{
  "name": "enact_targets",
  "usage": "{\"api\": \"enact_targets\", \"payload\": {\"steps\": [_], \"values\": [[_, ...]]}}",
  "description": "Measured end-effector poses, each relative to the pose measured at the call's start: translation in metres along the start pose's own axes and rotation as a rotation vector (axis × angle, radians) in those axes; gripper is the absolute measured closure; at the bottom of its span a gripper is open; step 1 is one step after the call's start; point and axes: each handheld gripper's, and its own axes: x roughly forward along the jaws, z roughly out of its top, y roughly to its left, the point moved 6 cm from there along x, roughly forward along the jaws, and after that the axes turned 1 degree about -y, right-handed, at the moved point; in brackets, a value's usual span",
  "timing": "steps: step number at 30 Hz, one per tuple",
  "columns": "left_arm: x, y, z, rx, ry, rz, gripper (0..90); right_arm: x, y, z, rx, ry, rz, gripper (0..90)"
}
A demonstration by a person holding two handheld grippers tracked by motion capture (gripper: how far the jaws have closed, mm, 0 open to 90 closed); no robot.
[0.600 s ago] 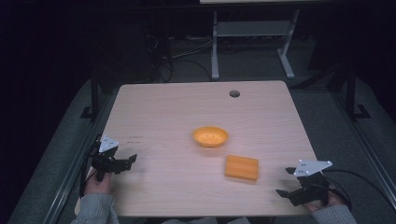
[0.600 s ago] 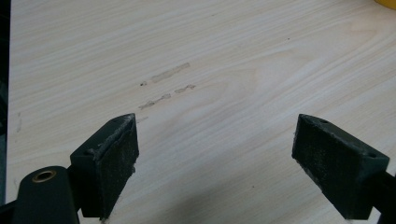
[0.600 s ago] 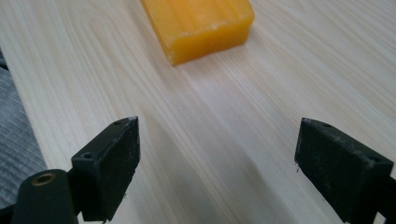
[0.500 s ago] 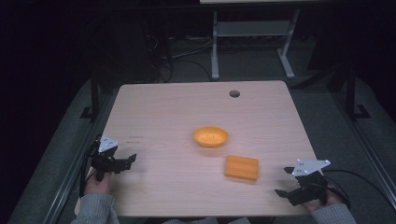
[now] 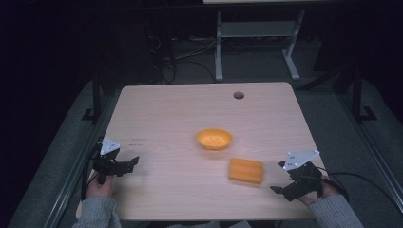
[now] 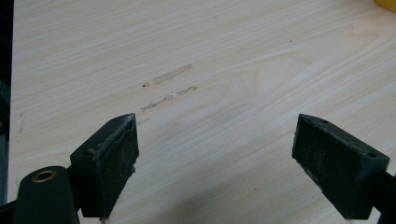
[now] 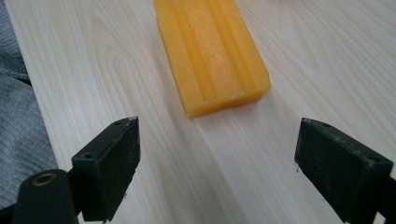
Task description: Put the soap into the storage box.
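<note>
An orange ridged block (image 5: 245,170) lies flat on the wooden table (image 5: 166,118), right of centre near the front. Behind it and slightly left sits a small orange bowl (image 5: 214,138). My right gripper (image 5: 279,189) hovers just right of the block, open and holding nothing. In the right gripper view the block (image 7: 210,51) lies ahead of the gripper (image 7: 217,140), beyond its wide-apart jaws. My left gripper (image 5: 131,164) is open at the table's front left. In the left gripper view it (image 6: 215,140) stands over bare wood, with the bowl's edge (image 6: 386,3) at the top right corner.
A round cable hole (image 5: 238,95) is at the table's far side. Faint scuff marks (image 6: 172,74) streak the wood ahead of the left gripper. Grey fabric (image 7: 18,121) shows past the table's near edge. A metal stand (image 5: 256,42) and cables are on the floor behind.
My right gripper has edged a little left, toward the orange block. The left gripper, block and bowl have stayed put.
</note>
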Motion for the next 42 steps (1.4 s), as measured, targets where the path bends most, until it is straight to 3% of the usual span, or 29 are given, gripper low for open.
{"api": "enact_targets", "payload": {"steps": [6,7,10,13,15,23,42], "values": [[-0.001,0.001,0.001,0.002,0.0,0.003,13.8,0.005,0.002,0.024,-0.061,0.026,0.006,13.4],[0.0,0.001,0.001,-0.002,-0.002,0.002,13.9,0.011,0.004,0.034,-0.107,0.04,0.021,13.6],[0.001,0.001,0.0,-0.003,0.005,0.001,13.9,0.017,0.007,0.041,-0.12,0.063,0.044,13.5],[0.0,0.001,0.001,0.001,0.005,0.002,13.8,0.032,0.009,0.052,-0.155,0.125,0.066,13.5],[0.0,0.001,0.001,0.0,0.004,0.002,13.8,0.036,0.008,0.055,-0.165,0.136,0.061,13.5],[0.0,0.001,0.001,-0.005,0.004,0.001,13.9,0.064,0.0,0.064,-0.17,0.228,0.109,13.5],[0.0,0.001,0.0,0.004,0.013,0.002,13.9,0.092,-0.005,0.063,-0.196,0.317,0.114,14.7]]}}
